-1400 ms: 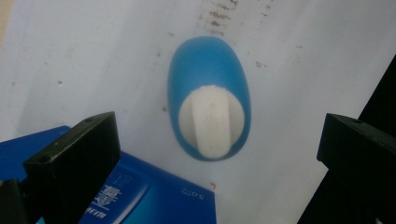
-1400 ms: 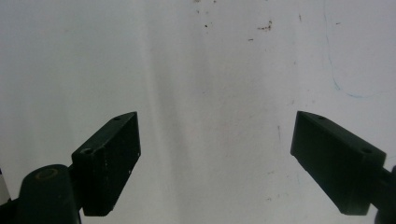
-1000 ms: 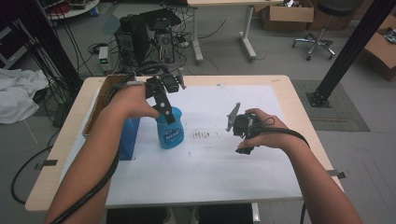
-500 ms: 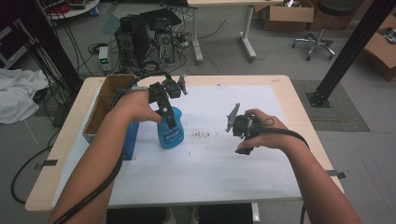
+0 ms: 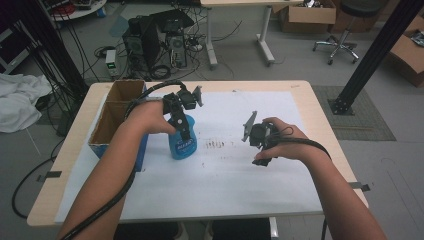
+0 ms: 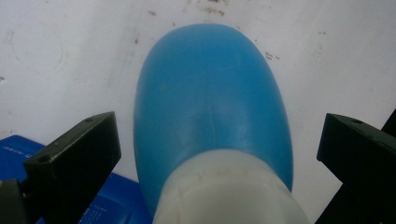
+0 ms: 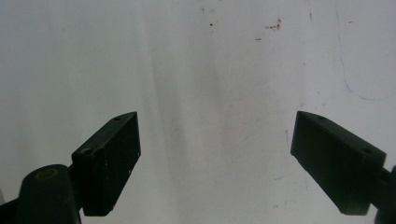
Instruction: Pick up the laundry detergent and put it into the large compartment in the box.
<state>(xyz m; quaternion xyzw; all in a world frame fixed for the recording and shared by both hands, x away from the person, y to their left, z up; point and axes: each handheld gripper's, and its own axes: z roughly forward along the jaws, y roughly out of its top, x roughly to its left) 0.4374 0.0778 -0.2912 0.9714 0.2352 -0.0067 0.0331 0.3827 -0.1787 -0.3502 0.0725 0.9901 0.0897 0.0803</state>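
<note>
At the far left of the table [image 5: 70,145] stands an open cardboard box [image 5: 112,117] with two compartments, and a blue box [image 5: 141,152] sits just beside it on the white sheet [image 5: 225,185] that covers most of the tabletop.

Next comes the person's left hand [image 5: 147,117], holding the left gripper [image 5: 184,117] directly above a blue spray bottle [image 5: 182,142]. The bottle stands upright on the sheet, close against the blue box. In the left gripper view the bottle's blue body [image 6: 210,98] and white collar [image 6: 229,191] lie between the two black jaws, which are spread wide on either side with clear gaps; neither jaw touches the bottle, so the gripper holds nothing. A corner of the blue box [image 6: 112,205] shows low in that view.

Between the bottle and the other hand, a patch of small dark marks [image 5: 215,145] speckles the sheet.

Further right, the right hand [image 5: 282,142] holds the right gripper [image 5: 255,135] over bare sheet, well apart from the bottle. In the right gripper view its jaws are spread wide with nothing between them, only the stained white sheet [image 7: 210,93] beneath, with a faint blue line [image 7: 355,88] near the upper right.
</note>
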